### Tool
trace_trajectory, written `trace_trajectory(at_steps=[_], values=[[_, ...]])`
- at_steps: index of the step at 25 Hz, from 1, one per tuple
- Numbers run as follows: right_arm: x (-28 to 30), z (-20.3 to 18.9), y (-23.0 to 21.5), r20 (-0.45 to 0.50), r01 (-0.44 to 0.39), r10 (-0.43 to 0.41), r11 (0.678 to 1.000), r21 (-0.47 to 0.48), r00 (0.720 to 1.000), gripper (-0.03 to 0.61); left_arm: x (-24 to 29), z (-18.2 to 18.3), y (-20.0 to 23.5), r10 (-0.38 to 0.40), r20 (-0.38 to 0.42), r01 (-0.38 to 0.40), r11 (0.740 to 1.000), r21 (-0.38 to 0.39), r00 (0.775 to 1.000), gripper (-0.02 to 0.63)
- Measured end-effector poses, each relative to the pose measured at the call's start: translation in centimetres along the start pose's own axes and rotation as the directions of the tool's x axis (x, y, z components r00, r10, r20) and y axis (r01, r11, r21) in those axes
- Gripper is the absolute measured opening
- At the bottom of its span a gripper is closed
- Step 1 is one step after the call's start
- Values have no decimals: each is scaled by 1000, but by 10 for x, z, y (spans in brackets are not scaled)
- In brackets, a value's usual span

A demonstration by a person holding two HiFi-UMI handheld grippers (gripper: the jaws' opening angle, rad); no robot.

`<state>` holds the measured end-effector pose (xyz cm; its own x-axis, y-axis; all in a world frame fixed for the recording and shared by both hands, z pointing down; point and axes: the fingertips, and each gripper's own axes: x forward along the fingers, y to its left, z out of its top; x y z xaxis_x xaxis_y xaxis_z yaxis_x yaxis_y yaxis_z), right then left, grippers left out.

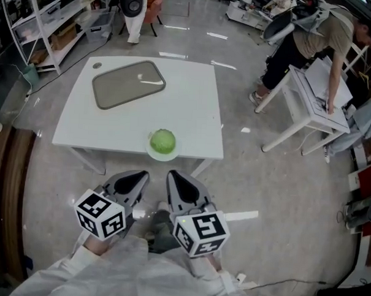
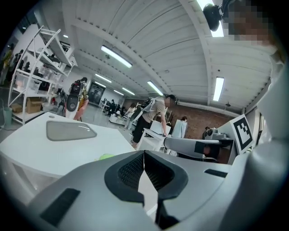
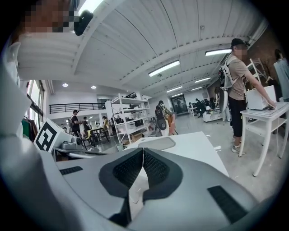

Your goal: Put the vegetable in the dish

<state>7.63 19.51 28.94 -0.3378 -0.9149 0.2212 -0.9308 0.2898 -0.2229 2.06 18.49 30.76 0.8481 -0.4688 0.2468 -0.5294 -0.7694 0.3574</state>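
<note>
A round green cabbage (image 1: pixel 162 140) sits in a pale green dish (image 1: pixel 150 152) at the near edge of the white table (image 1: pixel 193 108). In the left gripper view only a sliver of the green cabbage (image 2: pixel 106 156) shows above the jaws. My left gripper (image 1: pixel 141 175) and right gripper (image 1: pixel 175 176) hang side by side close to my body, below the table's near edge and apart from the dish. Both are shut with nothing between the pads, as the left gripper (image 2: pixel 144 153) and right gripper (image 3: pixel 143 151) show in their own views.
A flat grey tray (image 1: pixel 128 83) lies on the far left of the table. At the right a person (image 1: pixel 313 33) bends over a small white table (image 1: pixel 316 113). White shelving (image 1: pixel 37 21) stands at the far left. A fan (image 1: pixel 132 2) stands beyond the table.
</note>
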Motion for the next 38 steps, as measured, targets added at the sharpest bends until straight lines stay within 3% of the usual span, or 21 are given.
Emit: trace_trajectory(at_steps=[11, 23, 30, 38], values=[[52, 32, -49, 2, -66, 66, 998, -2, 998, 14, 50, 36, 37, 73, 29, -73, 997, -30, 997, 9], [93, 41, -94, -27, -150, 150, 989, -6, 988, 12, 100, 47, 62, 144, 29, -142, 988, -65, 989, 9], [105, 29, -91, -66, -192, 192, 981, 7, 979, 14, 110, 41, 74, 170, 6, -169, 983, -65, 985, 9], [118, 29, -95, -89, -173, 174, 985, 14, 981, 14, 113, 43, 91, 161, -16, -162, 984, -69, 987, 9]])
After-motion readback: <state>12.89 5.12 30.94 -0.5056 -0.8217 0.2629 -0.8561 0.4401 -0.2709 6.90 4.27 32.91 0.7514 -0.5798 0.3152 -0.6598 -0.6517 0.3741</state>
